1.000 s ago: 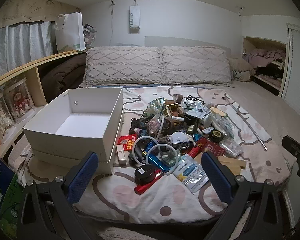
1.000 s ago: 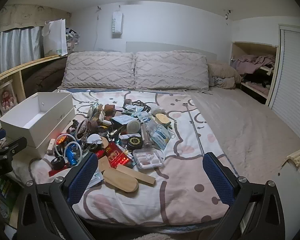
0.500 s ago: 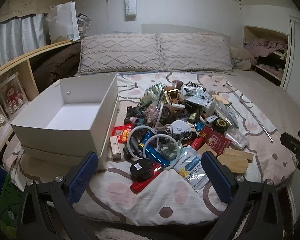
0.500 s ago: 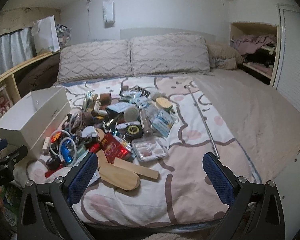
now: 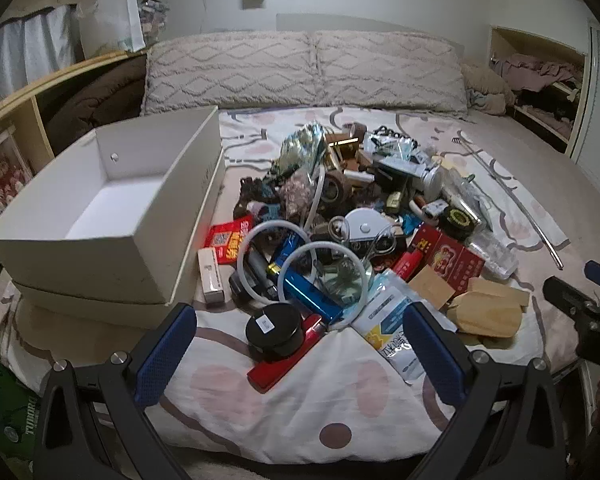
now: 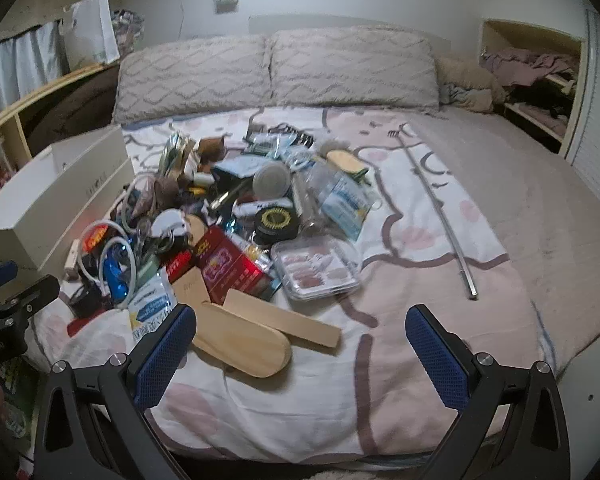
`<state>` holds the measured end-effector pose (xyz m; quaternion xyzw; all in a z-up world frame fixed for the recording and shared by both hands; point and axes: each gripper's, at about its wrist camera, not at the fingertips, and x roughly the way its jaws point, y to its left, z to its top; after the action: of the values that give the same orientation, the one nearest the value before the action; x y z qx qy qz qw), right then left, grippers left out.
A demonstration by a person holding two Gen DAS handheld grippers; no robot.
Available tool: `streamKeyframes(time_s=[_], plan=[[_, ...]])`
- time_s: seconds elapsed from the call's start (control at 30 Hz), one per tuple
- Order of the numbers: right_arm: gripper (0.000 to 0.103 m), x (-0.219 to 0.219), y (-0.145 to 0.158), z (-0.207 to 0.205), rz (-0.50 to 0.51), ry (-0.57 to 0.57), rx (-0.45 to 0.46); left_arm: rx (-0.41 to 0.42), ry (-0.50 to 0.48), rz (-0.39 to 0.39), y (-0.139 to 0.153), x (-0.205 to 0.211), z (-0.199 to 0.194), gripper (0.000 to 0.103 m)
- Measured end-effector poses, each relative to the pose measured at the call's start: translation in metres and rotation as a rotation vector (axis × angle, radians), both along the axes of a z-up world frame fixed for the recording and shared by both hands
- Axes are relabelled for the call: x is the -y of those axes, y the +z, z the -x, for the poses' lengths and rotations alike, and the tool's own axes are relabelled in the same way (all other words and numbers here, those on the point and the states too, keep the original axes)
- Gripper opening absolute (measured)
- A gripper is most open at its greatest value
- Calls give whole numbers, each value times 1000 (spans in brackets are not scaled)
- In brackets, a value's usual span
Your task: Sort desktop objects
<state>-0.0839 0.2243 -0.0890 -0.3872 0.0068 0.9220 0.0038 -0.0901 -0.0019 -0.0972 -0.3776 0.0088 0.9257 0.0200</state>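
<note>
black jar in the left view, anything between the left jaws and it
Nothing visible. The black jar lies at the near edge of the pile, on a red bar, with only bare bedsheet between it and the open left gripper.

a bed (image 5: pixel 340 408) with a pink-spotted cover. two pale textured pillows (image 5: pixel 300 68) lean side by side against the headboard wall. a wooden shelf (image 5: pixel 16 120) runs along the left, with a white paper bag (image 5: pixel 112 16) on top. a wall niche (image 6: pixel 536 76) at right holds crumpled clothes.
</note>
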Motion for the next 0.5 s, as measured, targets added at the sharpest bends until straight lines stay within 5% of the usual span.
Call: streamKeyframes(time_s=[0.5], plan=[[103,30,-44,35,17,-57,145,87,-17,-104,-23,13,7,103]])
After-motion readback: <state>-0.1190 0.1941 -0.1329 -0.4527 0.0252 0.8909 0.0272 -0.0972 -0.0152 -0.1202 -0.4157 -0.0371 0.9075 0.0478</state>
